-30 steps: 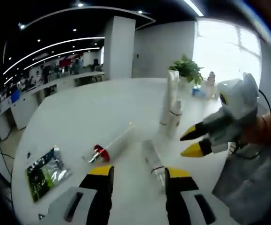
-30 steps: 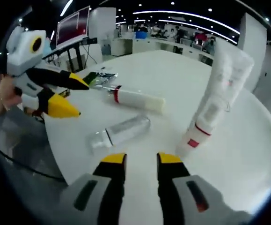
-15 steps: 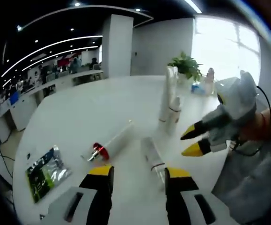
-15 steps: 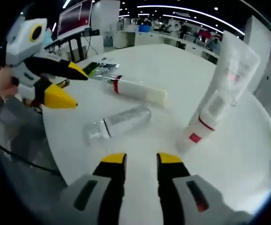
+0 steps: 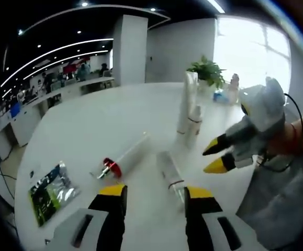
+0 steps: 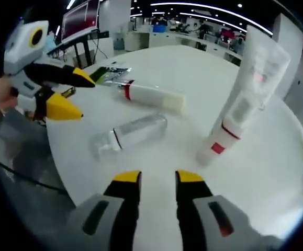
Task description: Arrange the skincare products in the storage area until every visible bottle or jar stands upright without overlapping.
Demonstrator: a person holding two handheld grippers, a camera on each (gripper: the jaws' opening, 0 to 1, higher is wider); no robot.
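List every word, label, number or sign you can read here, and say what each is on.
No text can be read.
Standing tubes: red and grey label patches, print blurred.
Clear bottle lying flat: no readable label.
White tube with red band: no legible print.
Green sachet: markings too small.
Background monitor: reddish, unreadable.

1. A round white table stands in an open office.
2. A white pillar rises beyond it.
3. Curved ceiling light strips glow overhead.
4. A bright window backs a potted plant.
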